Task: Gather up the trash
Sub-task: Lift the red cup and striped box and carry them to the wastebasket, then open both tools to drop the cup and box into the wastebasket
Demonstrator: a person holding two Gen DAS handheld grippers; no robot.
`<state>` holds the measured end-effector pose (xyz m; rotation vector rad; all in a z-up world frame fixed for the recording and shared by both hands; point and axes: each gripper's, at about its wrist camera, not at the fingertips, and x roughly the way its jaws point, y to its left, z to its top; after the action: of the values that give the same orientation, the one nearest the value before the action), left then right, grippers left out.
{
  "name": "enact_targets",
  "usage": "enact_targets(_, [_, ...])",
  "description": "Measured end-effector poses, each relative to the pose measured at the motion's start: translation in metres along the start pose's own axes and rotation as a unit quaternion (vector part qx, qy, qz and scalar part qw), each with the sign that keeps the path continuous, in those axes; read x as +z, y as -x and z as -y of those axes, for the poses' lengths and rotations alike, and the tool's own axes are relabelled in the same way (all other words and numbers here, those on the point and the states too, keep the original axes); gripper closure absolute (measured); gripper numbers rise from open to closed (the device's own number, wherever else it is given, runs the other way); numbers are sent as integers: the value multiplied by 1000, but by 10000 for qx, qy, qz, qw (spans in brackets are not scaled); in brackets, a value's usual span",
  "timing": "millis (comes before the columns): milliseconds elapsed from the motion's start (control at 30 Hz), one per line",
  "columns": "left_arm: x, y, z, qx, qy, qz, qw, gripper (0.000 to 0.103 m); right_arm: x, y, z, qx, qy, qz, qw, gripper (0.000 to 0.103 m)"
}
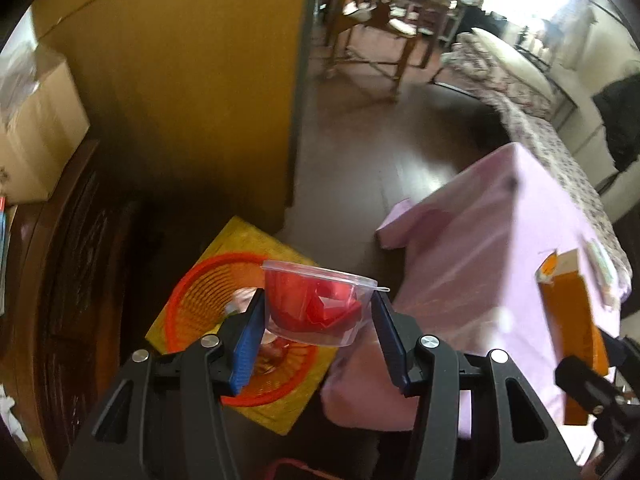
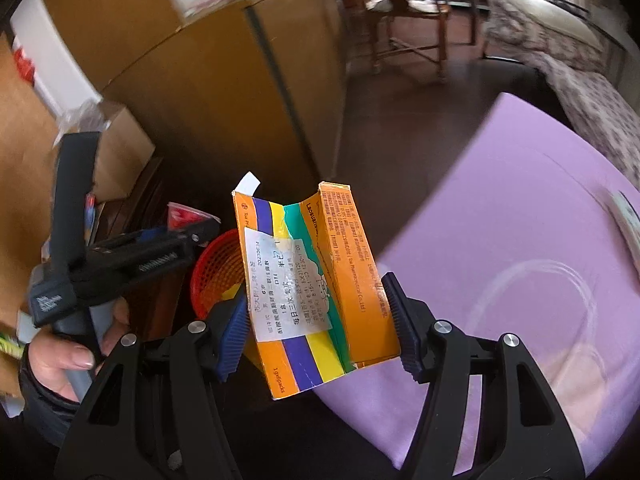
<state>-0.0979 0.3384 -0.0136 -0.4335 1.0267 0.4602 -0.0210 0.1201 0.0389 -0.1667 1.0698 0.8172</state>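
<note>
Lilac-covered table [image 1: 500, 240], wooden chair [image 1: 372, 28] beyond.

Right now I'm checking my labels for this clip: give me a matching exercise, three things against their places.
Things:
1. cup
2. box
3. basket

Places:
A. on the floor beside the purple table
B. in the right gripper
C. in the left gripper

Pairs: 1-C, 2-B, 3-A

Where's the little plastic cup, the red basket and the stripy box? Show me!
plastic cup [image 1: 316, 308], left wrist view, on its clear side wall.
red basket [image 1: 208, 280], left wrist view, on its mesh inner wall.
stripy box [image 2: 296, 280], right wrist view, on its white label.
</note>
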Motion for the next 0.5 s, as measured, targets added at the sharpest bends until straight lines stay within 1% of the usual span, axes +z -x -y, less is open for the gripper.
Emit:
enact_targets(133, [-6,-16,-37,172,280,-197,9993,50,13,-25,-28,135,308,-244,9991,41])
enact_targets(267, [-10,-30,-64,334,441,-334,9979,50,25,-49,-52,187,612,-442,9970,41])
enact_targets(400, [-12,-42,-86,425,557,-443,9966,50,35,-75,-68,346,746,-664,9944,41])
enact_targets(500, [-14,-56,-93,481,652,-527,9953,50,36,-91,-80,383,840,-781,9927,41])
